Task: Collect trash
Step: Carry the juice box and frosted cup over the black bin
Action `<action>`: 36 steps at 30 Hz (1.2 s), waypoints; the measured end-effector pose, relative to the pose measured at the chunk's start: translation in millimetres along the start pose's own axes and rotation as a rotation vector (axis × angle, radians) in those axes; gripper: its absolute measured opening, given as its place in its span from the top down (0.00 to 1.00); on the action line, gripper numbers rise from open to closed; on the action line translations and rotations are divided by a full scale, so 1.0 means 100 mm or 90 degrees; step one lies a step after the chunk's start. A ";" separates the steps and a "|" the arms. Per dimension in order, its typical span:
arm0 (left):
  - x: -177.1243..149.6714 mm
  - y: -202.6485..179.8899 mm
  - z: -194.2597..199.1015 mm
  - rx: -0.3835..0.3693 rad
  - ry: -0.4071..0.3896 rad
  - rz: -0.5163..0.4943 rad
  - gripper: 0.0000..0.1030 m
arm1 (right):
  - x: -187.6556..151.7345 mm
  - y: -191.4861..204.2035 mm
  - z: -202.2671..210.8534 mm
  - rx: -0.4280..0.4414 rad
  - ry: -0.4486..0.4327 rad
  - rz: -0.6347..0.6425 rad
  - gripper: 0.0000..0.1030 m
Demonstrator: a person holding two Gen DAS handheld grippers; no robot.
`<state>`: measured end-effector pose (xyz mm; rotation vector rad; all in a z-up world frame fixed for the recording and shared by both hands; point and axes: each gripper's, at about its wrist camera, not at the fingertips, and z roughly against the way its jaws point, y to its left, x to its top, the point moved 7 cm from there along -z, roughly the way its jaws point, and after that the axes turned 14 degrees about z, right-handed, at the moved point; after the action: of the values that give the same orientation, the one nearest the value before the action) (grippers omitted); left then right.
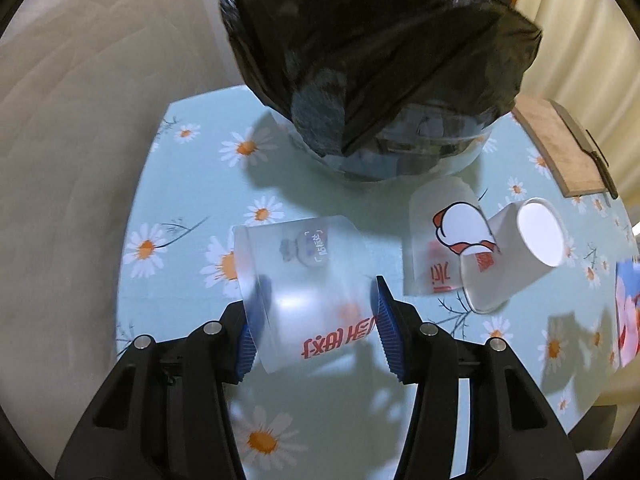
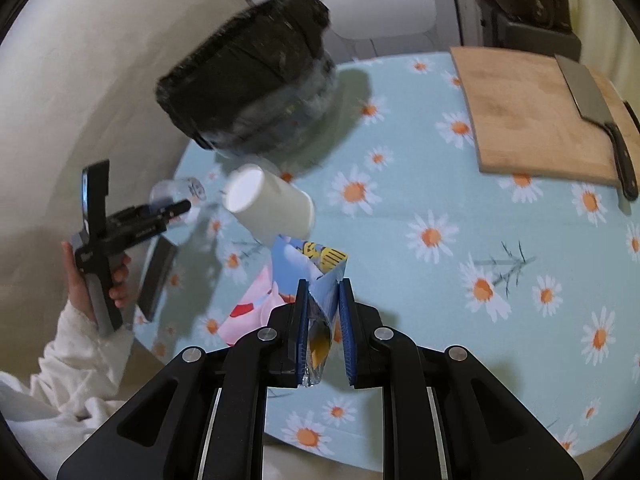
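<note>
bin (image 1: pixel 380 64): clear tub lined with a black bag, at the far side of the daisy tablecloth (image 1: pixel 192 184), mouth open toward both arms, likely so trash drops straight in.
left gripper (image 1: pixel 316 320): blue pads (image 1: pixel 256 320) pressed on a frosted plastic cup (image 1: pixel 304 280) with red print, held on its side.
right gripper (image 2: pixel 324 332): jaws narrow, pinching a colourful snack wrapper (image 2: pixel 316 276) edgewise, off the cloth.
remaining trash: second frosted cup (image 1: pixel 444 240) with cartoon print and a white paper cup (image 1: pixel 528 236), both tipped over just beside each other near the bin.
left view only: the second frosted cup's print.
right view only: cutting board (image 2: pixel 532 112) with a cleaver (image 2: pixel 596 116), and the person's hand (image 2: pixel 116 280).
</note>
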<state>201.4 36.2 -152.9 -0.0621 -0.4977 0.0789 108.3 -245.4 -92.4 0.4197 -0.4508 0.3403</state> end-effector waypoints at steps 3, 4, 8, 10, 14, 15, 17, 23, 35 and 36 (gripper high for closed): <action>0.02 0.05 0.19 0.011 -0.014 -0.005 0.49 | 0.15 0.06 0.10 0.013 -0.022 0.014 0.87; 0.03 0.06 0.23 0.011 -0.016 -0.004 0.49 | 0.18 0.07 0.12 0.013 -0.027 0.018 0.87; 0.08 0.12 0.46 0.009 -0.017 0.006 0.49 | 0.37 0.11 0.24 0.015 -0.058 0.037 0.87; 0.11 0.12 0.58 0.006 -0.017 0.000 0.49 | 0.48 0.13 0.32 0.009 -0.082 0.042 0.87; 0.21 0.08 0.83 0.007 -0.045 -0.028 0.49 | 0.75 0.16 0.43 0.009 -0.112 0.059 0.87; 0.26 0.06 0.90 0.011 -0.050 -0.038 0.49 | 0.80 0.17 0.45 0.007 -0.117 0.064 0.87; 0.35 0.03 1.00 0.020 -0.060 -0.053 0.49 | 0.96 0.19 0.50 0.007 -0.128 0.074 0.87; 0.75 -0.08 1.24 0.013 -0.091 -0.088 0.49 | 1.41 0.33 0.65 0.066 -0.179 0.080 0.86; 1.49 -0.31 1.27 0.012 -0.105 -0.161 0.51 | 2.35 0.62 0.95 0.037 -0.268 0.091 0.86; 1.54 -0.32 1.27 0.007 -0.107 -0.166 0.53 | 2.39 0.64 0.93 0.037 -0.268 0.093 0.86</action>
<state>277.1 22.9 33.6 0.0202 -0.6685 -0.1708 252.6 -179.9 119.6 0.5184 -0.8870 0.4082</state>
